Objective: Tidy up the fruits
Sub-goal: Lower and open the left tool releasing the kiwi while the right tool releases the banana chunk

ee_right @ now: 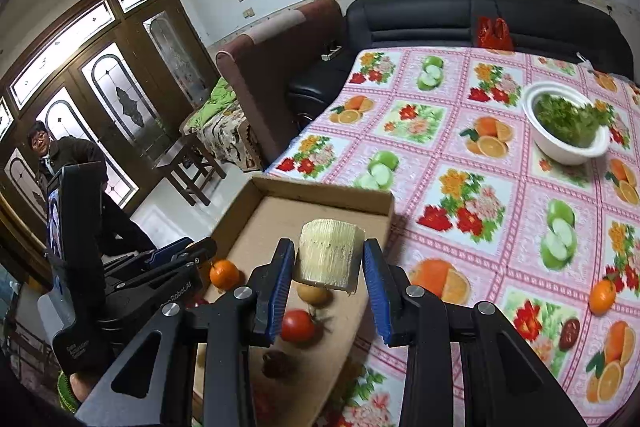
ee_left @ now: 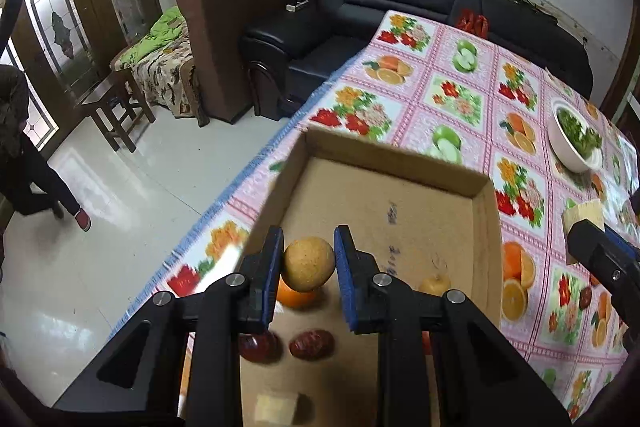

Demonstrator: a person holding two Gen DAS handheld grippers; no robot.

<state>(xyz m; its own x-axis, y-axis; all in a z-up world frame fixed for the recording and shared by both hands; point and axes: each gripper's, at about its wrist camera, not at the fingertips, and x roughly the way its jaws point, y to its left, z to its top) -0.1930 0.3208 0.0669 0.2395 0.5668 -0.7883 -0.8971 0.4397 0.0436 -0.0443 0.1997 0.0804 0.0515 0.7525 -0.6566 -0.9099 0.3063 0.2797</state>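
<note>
1. Counting the loose fruit on the tablecloth (ee_right: 460, 155), the right wrist view shows one small orange (ee_right: 602, 295) at the right and one dark red date (ee_right: 569, 334) just near of it.
2. The shallow cardboard box (ee_left: 490, 227) holds one orange (ee_left: 294, 297), two wrinkled dates (ee_left: 311, 344) (the left one partly hidden), a yellowish round fruit (ee_left: 434, 283) and a pale cut block (ee_left: 276, 409); the right wrist view adds a red tomato (ee_right: 298, 325).
3. The left gripper (ee_left: 309, 265) is clamped on a round, matte, speckled tan pear (ee_left: 309, 263) above the box's near left part.
4. The right gripper (ee_right: 329, 263) is closed on a ribbed, pale yellow sugarcane piece (ee_right: 328, 253) over the box.
5. A white bowl (ee_right: 576, 155) of leafy greens sits far right.
</note>
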